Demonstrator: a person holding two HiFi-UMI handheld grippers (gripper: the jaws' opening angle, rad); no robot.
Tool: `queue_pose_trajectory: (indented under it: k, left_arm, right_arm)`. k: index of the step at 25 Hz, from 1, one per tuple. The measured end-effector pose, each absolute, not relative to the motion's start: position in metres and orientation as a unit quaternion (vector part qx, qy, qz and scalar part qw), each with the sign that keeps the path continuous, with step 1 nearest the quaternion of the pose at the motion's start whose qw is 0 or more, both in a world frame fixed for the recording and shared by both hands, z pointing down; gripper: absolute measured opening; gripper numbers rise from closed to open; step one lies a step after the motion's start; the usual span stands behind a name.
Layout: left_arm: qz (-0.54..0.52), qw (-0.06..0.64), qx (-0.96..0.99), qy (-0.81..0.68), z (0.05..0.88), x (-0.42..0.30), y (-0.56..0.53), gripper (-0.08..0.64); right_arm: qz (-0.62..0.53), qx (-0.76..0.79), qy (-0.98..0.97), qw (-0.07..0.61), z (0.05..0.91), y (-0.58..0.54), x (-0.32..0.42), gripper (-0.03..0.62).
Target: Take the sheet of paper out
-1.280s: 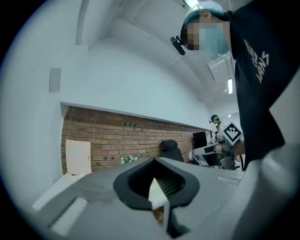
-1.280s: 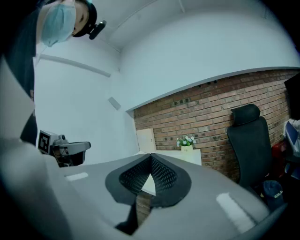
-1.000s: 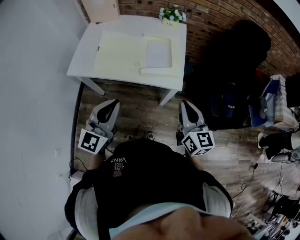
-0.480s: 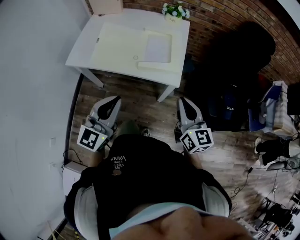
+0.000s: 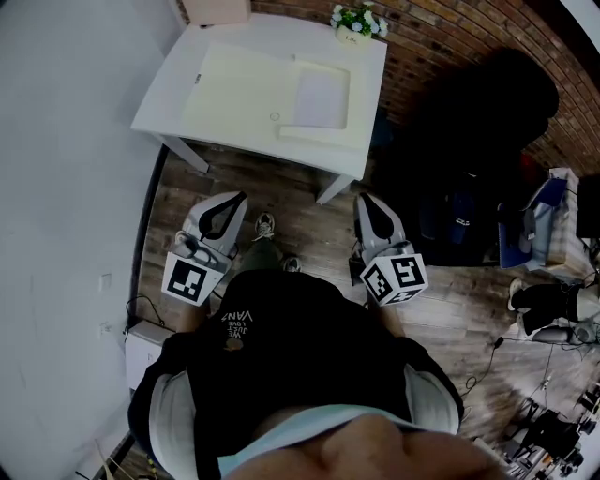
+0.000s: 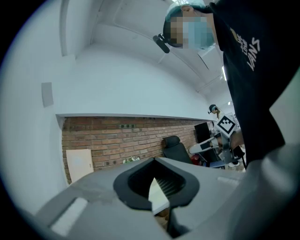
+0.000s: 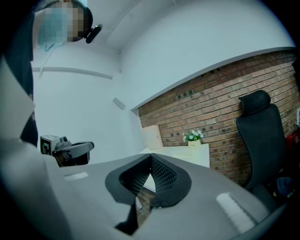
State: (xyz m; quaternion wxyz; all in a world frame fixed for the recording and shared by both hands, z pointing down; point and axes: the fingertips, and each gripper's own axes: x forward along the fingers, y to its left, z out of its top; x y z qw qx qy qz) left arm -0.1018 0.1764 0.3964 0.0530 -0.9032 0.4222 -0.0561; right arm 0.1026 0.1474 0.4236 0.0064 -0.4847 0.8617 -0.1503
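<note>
On the white table [image 5: 178, 112] at the top of the head view lies a pale yellow folder [image 5: 239, 89], and a white sheet of paper [image 5: 322, 98] rests on its right part. Both grippers hang over the wooden floor, well short of the table, pointing towards it. My left gripper [image 5: 232, 201] is shut and holds nothing; its jaws meet at the tip [image 6: 153, 162]. My right gripper [image 5: 366, 202] is also shut and empty [image 7: 151, 157]. The table [image 7: 187, 152] shows far ahead in the right gripper view.
A pot of flowers [image 5: 356, 23] and a brown board [image 5: 217, 9] stand at the table's back by the brick wall. A black office chair [image 5: 487, 103] is right of the table, clutter and cables further right. A white wall runs along the left. My shoe [image 5: 265, 225] is between the grippers.
A shoe has stepped forward between the grippers. The left gripper has shifted slightly forward and rolled a little. The right gripper has hardly moved.
</note>
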Motion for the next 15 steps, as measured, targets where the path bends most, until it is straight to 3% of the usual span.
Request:
queue_pose_trajectory:
  k: [15]
  left_arm:
    - [-0.035,0.005,-0.93,0.367,0.402,-0.122,0.07,0.002]
  right_arm:
    - [-0.159,-0.531,0.832,0.004,0.425,0.067,0.08,0.0]
